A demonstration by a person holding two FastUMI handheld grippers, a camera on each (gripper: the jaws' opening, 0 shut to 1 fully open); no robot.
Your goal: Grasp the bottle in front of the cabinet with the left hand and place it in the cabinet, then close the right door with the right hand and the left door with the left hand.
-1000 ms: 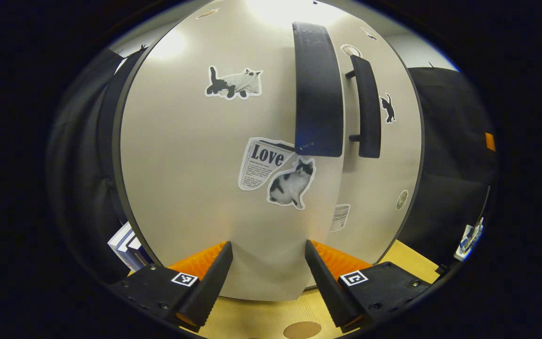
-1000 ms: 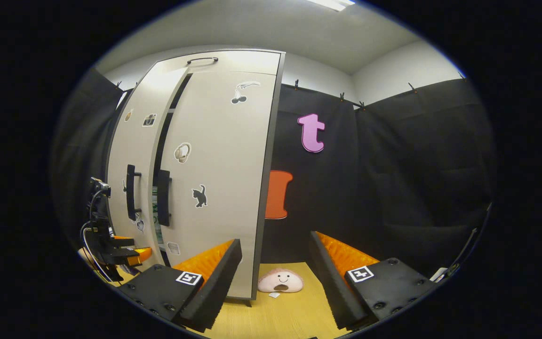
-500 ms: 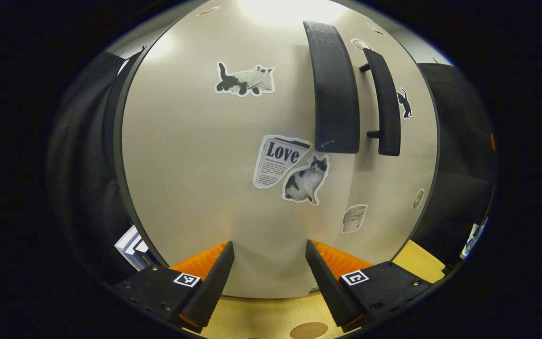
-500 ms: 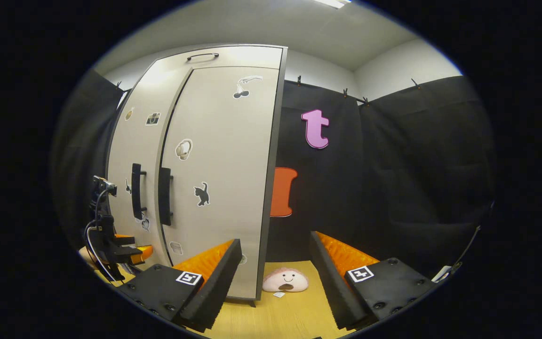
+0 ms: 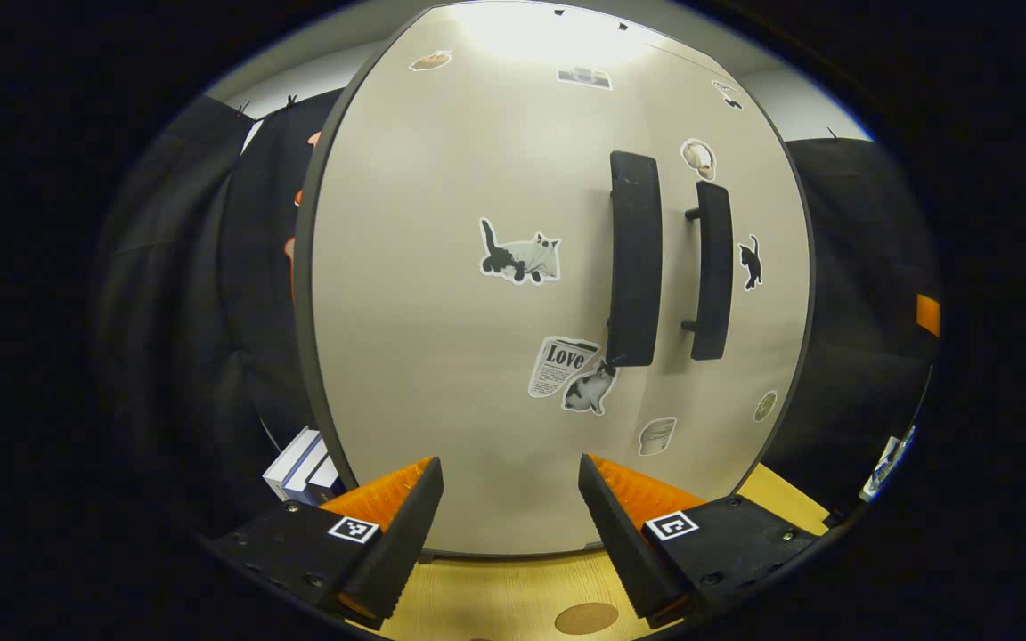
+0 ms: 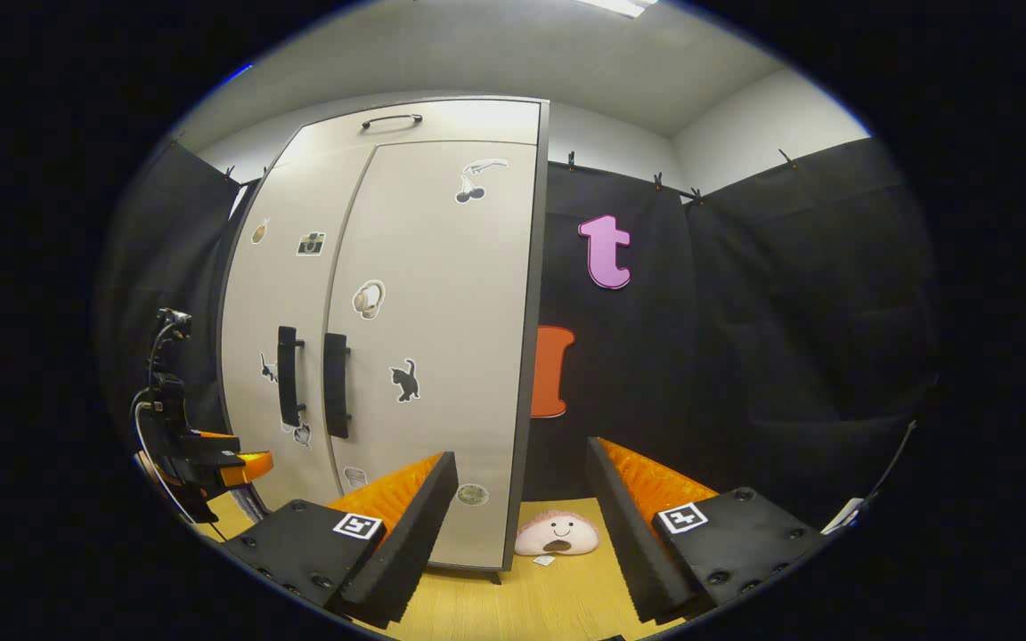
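Note:
The pale cabinet (image 5: 442, 312) stands with both doors flush. Its left door (image 5: 460, 374) carries a dark handle (image 5: 635, 258), and the right door (image 5: 758, 338) has a matching handle (image 5: 712, 270) beside it. My left gripper (image 5: 510, 507) is open with nothing between its fingers, a short way back from the left door. In the right gripper view the same cabinet (image 6: 442, 356) shows at an angle, with the left gripper (image 6: 250, 463) low beside its left door. My right gripper (image 6: 522, 516) is open and holds nothing, off the cabinet's right corner.
Several boxes (image 5: 304, 463) lie by the cabinet's left side. A pink plush toy (image 6: 557, 534) sits on the wooden table (image 6: 557, 596) at the cabinet's right corner. A round brown mark (image 5: 586, 617) is on the table (image 5: 495, 596) below my left gripper. Black cloth walls surround the booth.
The left door has swung fully shut against the right door. My left gripper has drawn back from it, so the cabinet looks smaller. The right gripper has shifted slightly.

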